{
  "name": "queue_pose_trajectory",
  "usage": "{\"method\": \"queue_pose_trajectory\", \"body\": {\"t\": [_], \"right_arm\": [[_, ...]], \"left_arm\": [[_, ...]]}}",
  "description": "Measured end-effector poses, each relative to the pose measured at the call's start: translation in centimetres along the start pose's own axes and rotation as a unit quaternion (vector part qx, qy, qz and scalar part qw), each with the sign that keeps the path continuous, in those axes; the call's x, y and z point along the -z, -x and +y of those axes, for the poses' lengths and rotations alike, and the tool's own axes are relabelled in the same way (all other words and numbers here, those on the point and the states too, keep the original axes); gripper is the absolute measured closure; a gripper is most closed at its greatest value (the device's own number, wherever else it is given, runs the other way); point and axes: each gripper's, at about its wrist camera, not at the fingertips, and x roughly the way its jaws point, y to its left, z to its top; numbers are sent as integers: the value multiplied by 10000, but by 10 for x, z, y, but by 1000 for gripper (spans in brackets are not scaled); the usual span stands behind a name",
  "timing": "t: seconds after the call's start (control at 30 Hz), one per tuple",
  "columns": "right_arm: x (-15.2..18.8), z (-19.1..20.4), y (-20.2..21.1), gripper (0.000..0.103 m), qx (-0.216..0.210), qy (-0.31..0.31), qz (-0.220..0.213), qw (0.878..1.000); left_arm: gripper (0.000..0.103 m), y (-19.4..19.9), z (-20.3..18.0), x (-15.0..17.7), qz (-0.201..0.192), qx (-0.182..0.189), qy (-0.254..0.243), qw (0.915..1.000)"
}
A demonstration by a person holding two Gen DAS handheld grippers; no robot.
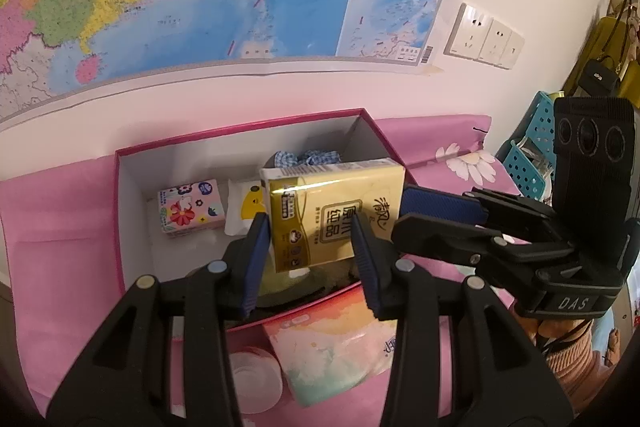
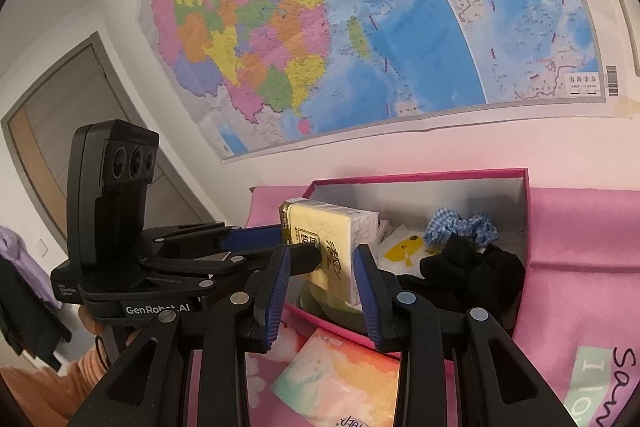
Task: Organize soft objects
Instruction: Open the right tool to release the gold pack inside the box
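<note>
**Desk:** Item one, and where is it?

**Operator:** One gold tissue pack (image 1: 336, 211), printed "清风" and "原木纯品". I see it hanging over the open pink box (image 1: 240, 131), clear of the contents. My left gripper (image 1: 308, 227) has its fingers pinching the pack. The left pad lies along one edge and the right finger crosses the other.

**Desk:** And the other side?

**Operator:** My right gripper (image 2: 322, 255) has the pack between its fingers too. The right pad is against the pack's white side. On the left there looks to be a gap, so I cannot tell whether it grips. The housings read "DAS" on the right unit and "GenRobot.AI" on the left.

**Desk:** Box contents, counted.

**Operator:** One small floral tissue pack (image 1: 190, 207). One white pack with a yellow figure (image 1: 244, 207) beside it. One blue gingham scrunchie (image 2: 460, 225). One black cloth bundle (image 2: 468, 275).

**Desk:** Outside the box?

**Operator:** One pastel tissue pack (image 1: 328, 359) lies on the pink cloth (image 1: 60, 227), just in front of the box. One wall map (image 2: 360, 27) has an inset captioned "南海诸岛". There are three socket plates (image 1: 484, 37).
</note>
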Motion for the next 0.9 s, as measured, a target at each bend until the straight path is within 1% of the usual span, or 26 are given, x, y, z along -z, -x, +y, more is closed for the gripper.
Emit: {"method": "queue_pose_trajectory", "body": {"t": [0.57, 0.9], "right_arm": [[-5, -10, -16, 69, 4, -144, 111, 9998], [-14, -21, -37, 69, 32, -344, 220, 9992]], "left_arm": [[60, -10, 8, -6, 152, -78, 67, 9998], [60, -30, 19, -17, 500, -237, 211, 9982]]}}
